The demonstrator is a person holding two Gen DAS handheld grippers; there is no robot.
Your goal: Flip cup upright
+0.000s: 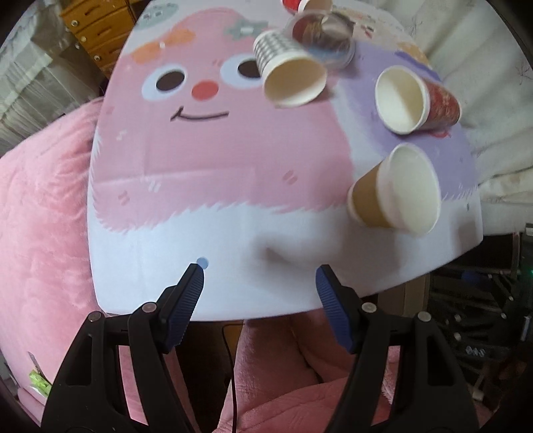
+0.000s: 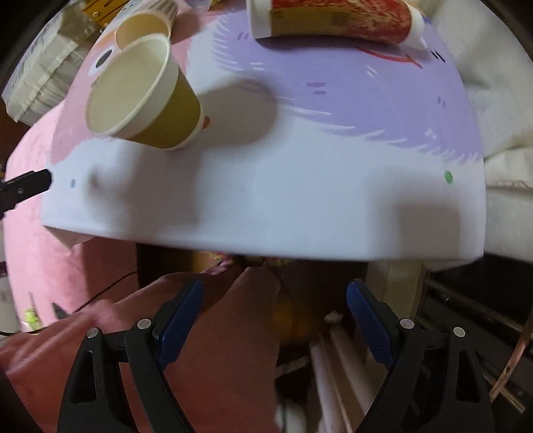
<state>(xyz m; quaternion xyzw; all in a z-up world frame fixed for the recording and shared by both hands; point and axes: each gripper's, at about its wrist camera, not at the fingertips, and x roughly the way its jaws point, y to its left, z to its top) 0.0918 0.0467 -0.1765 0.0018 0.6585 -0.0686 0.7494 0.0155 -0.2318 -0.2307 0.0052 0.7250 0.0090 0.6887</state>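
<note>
Several paper cups lie on their sides on the cartoon-print table (image 1: 216,186). A brown cup (image 1: 393,196) lies at the right, nearest the front edge; it also shows in the right wrist view (image 2: 143,96). A red patterned cup (image 1: 416,100) lies behind it, also in the right wrist view (image 2: 333,16). A checked cup (image 1: 286,70) and a clear plastic cup (image 1: 323,36) lie at the back. My left gripper (image 1: 260,276) is open and empty over the table's front edge. My right gripper (image 2: 274,293) is open and empty, just short of the front edge (image 2: 266,246).
A pink blanket (image 1: 43,216) lies to the left of the table and under the grippers. White bedding (image 2: 499,83) lies to the right. A wooden drawer unit (image 1: 96,26) stands at the back left. Dark clutter and metal parts (image 1: 483,316) sit below the table's right side.
</note>
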